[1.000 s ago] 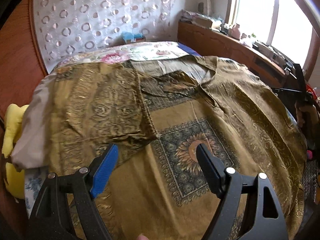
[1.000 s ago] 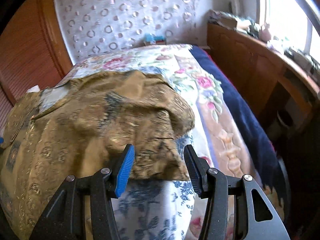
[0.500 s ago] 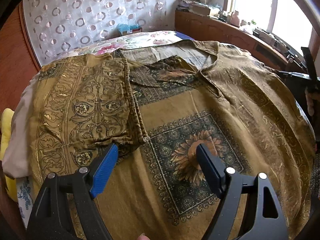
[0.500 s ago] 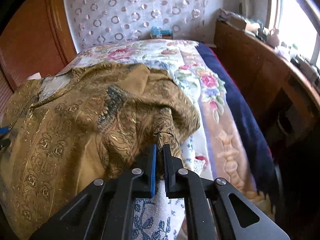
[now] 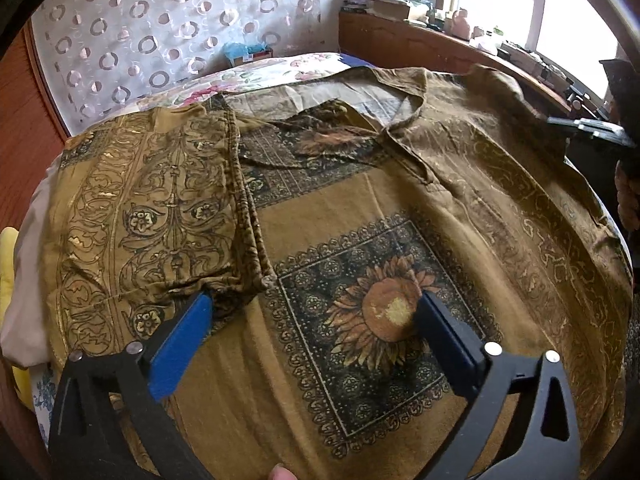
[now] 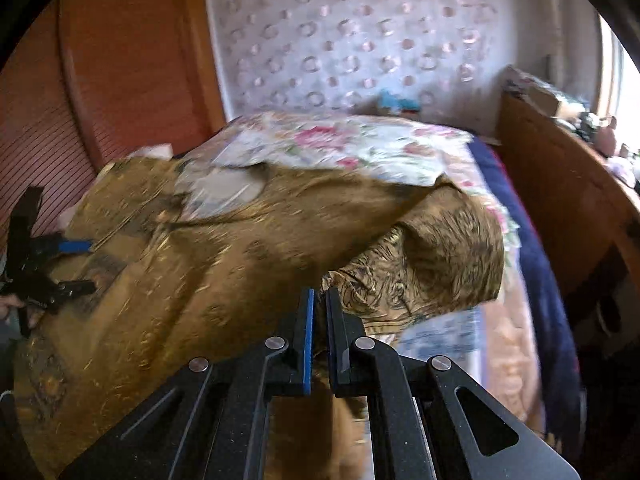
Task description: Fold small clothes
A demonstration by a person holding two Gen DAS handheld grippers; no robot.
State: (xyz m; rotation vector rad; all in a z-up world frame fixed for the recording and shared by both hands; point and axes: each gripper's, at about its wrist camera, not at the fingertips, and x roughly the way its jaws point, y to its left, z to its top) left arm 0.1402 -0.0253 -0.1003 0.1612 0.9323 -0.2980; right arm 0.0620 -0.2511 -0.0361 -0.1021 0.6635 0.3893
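A golden-brown patterned shirt [image 5: 360,208] lies spread on the bed, its left sleeve [image 5: 152,208] folded over onto the body. A sunflower square [image 5: 384,308] is printed on the front. My left gripper [image 5: 316,312] is open and empty, just above the shirt near the folded sleeve's edge. My right gripper [image 6: 318,300] is shut on the shirt's right sleeve [image 6: 436,264] and holds it lifted off the bed. The shirt body [image 6: 192,272] is motion-blurred there. The left gripper also shows at the left edge of the right wrist view [image 6: 76,266].
The bed has a floral cover [image 6: 340,144] and a dark blue blanket [image 6: 536,264] on its right side. A wooden ledge with clutter [image 5: 440,40] runs under the window. A wooden wall panel [image 6: 120,60] stands at left. A yellow item [image 5: 8,248] lies at the bed's left edge.
My right gripper closed on the right sleeve and has lifted and pulled it toward the shirt's middle. My left gripper stayed open and came lower and closer to the shirt.
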